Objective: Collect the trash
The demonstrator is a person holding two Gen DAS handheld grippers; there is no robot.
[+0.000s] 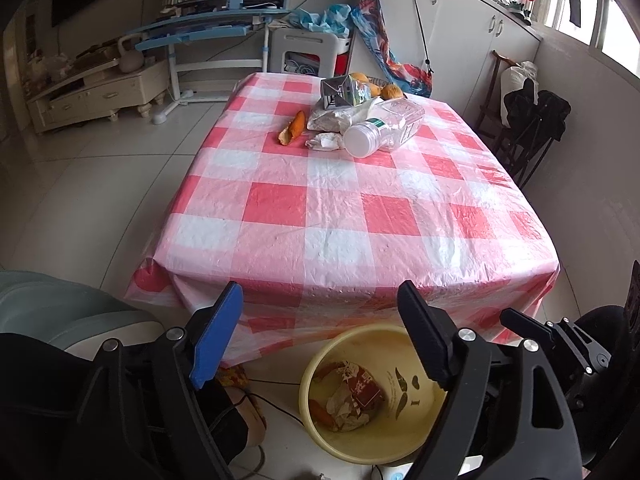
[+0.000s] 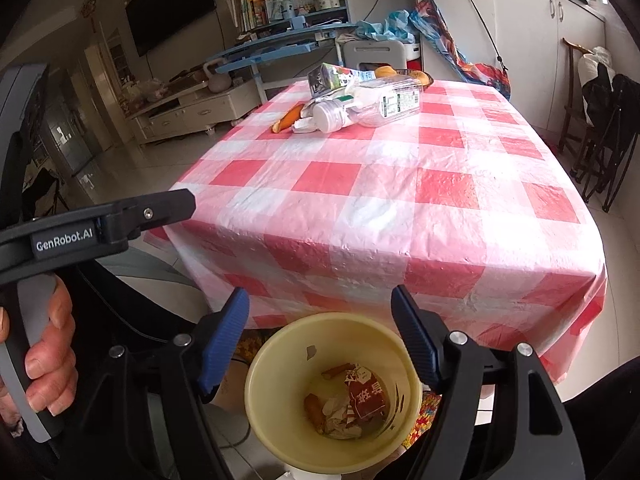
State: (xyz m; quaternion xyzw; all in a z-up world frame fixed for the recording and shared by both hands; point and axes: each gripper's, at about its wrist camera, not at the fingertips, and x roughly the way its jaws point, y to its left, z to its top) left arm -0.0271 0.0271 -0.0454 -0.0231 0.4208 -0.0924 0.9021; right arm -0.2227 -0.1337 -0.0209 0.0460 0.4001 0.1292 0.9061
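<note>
A yellow bin [image 1: 416, 432] stands on the floor below the table's near edge and holds a red wrapper [image 1: 362, 390], crumpled paper and orange peel; it also shows in the right wrist view [image 2: 280, 432]. At the table's far end lie a clear plastic bottle [image 1: 388, 124] with a white cap, a carton [image 1: 344, 90], an orange peel [image 1: 294, 128], crumpled tissue [image 1: 326, 142] and a plastic bag [image 1: 328, 116]. My left gripper [image 1: 320, 312] is open and empty above the bin. My right gripper [image 2: 320, 316] is open and empty above the bin.
The table [image 1: 340, 216] wears a red-and-white checked cloth. Oranges [image 1: 390, 91] sit behind the trash. A dark chair [image 1: 528, 128] stands to the right, a blue desk [image 1: 200, 32] and a white stool [image 1: 304, 52] beyond. The left gripper's body [image 2: 100, 228] crosses the right wrist view.
</note>
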